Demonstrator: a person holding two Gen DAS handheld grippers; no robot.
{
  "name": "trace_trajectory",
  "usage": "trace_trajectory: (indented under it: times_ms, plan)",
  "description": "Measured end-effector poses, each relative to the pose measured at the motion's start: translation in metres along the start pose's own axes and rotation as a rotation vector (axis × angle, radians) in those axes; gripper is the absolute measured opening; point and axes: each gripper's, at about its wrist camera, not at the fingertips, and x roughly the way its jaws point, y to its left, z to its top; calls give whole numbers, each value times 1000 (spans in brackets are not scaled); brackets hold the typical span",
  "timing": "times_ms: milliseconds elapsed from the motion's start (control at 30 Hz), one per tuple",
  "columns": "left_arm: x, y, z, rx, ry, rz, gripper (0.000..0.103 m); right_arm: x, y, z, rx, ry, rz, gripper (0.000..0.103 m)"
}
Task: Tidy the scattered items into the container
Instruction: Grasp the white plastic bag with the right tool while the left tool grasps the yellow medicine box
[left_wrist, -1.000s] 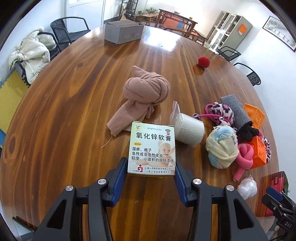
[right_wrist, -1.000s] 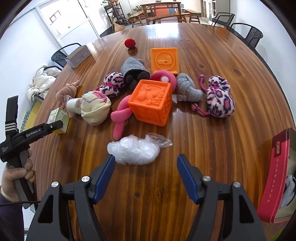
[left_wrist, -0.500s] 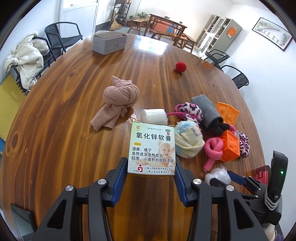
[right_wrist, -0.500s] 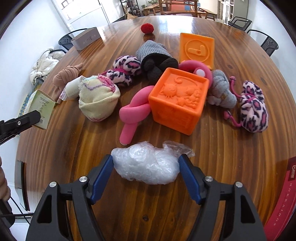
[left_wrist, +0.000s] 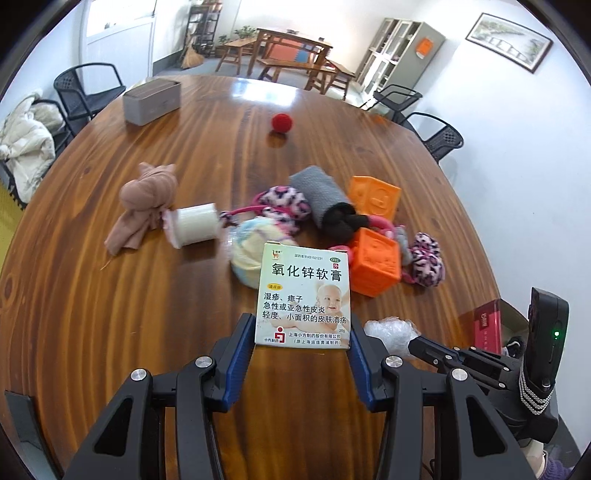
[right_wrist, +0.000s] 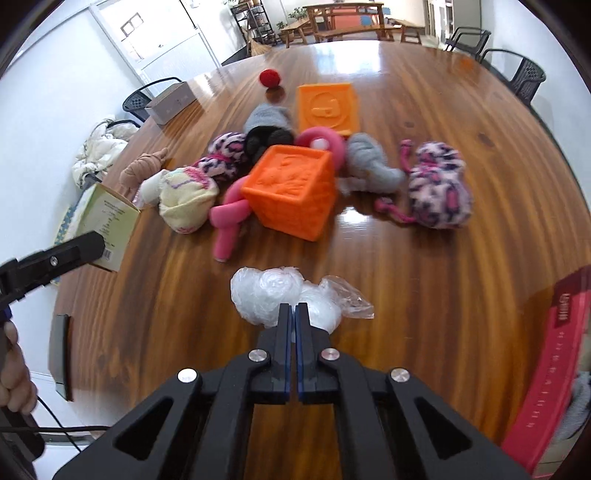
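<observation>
Both grippers are loaded for the red container (right_wrist: 554, 354) at near right: left gripper (left_wrist: 301, 345) clamps the ointment box (left_wrist: 303, 299), right gripper (right_wrist: 293, 314) pinched fully closed on the plastic bag (right_wrist: 273, 295).

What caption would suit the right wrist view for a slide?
Right gripper shut on a crumpled plastic bag, toys and socks scattered on the wooden table beyond.
</observation>
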Motion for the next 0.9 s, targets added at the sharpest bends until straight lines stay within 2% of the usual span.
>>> trace_trajectory:
  times_ms: [100,233,333,367,433,467,500,700,833,867,900]
  plan:
    - [-1,-18,-2,19,-4,-2,50,-8,-20,-4,45,25,69,5]
    - [-6,-34,-7,22,-11,-2,50,-18,-29,-11,24,5,43,5]
    - [-10,-39,-13,16,-15,5,50,-22,-31,-14,9,3,94,5]
    - [-12,-39,-16,9,-15,9,50,-22,-31,-14,-1,1,105,9]
    - [-13,-38,-20,0,-13,13,50,-19,-26,-15,-45,21,115,41]
    - [-15,-38,-22,-5,-12,17,50,-17,-21,-16,-89,25,108,72]
    - [-16,-37,-25,-9,-13,21,50,-17,-18,-17,-113,17,95,85]
    - [-23,-35,-36,-34,-18,33,50,-7,-1,-9,-287,-45,8,85]
    - [-26,-36,-40,-44,-16,31,50,11,1,-3,-353,-15,9,85]
    - [-26,-37,-41,-44,-17,32,50,18,0,-4,-353,10,26,83]
    - [-27,-38,-41,-45,-18,32,50,23,-1,-5,-345,32,34,68]
